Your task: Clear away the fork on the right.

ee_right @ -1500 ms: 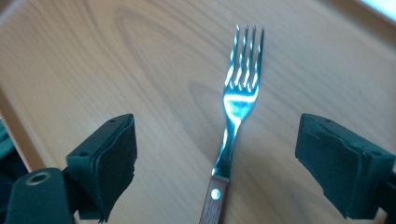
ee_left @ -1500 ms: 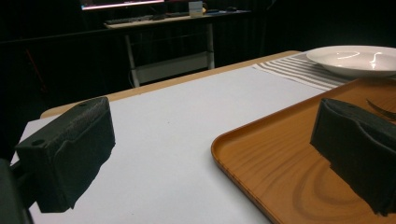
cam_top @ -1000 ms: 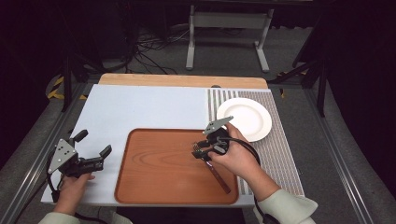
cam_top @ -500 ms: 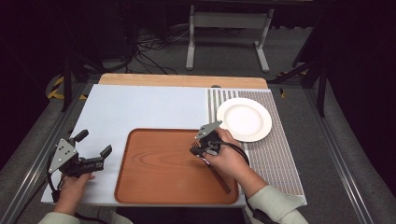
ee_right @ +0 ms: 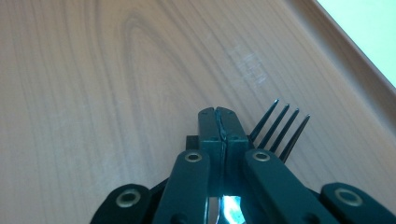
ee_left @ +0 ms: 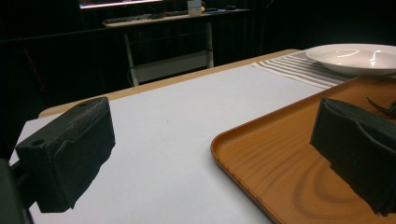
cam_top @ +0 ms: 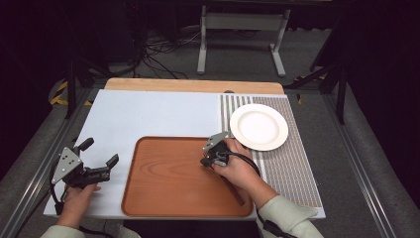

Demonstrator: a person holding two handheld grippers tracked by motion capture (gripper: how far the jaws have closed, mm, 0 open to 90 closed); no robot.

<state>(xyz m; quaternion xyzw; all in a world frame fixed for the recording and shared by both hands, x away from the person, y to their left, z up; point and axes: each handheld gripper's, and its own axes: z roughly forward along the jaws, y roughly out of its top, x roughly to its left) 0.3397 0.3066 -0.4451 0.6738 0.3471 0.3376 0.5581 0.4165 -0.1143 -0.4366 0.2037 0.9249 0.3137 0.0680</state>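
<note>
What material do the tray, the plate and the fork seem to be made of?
Tray: wood or wood-look laminate, matte; grain rings show. Plate: probably glazed ceramic, white and glossy with light reflections. Fork: dark and smooth, coated metal or plastic; I cannot tell which.

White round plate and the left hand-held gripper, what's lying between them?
The brown wooden tray; the high view shows it between the white round plate and the left hand-held gripper.

Table: overhead light is falling evenly on the white board (cam_top: 158,114).
Surroundings: the room is staying dark.
Plate (ee_left: 357,56): glare is streaking its rim.
Close jaws: they are blurring softly.
</note>
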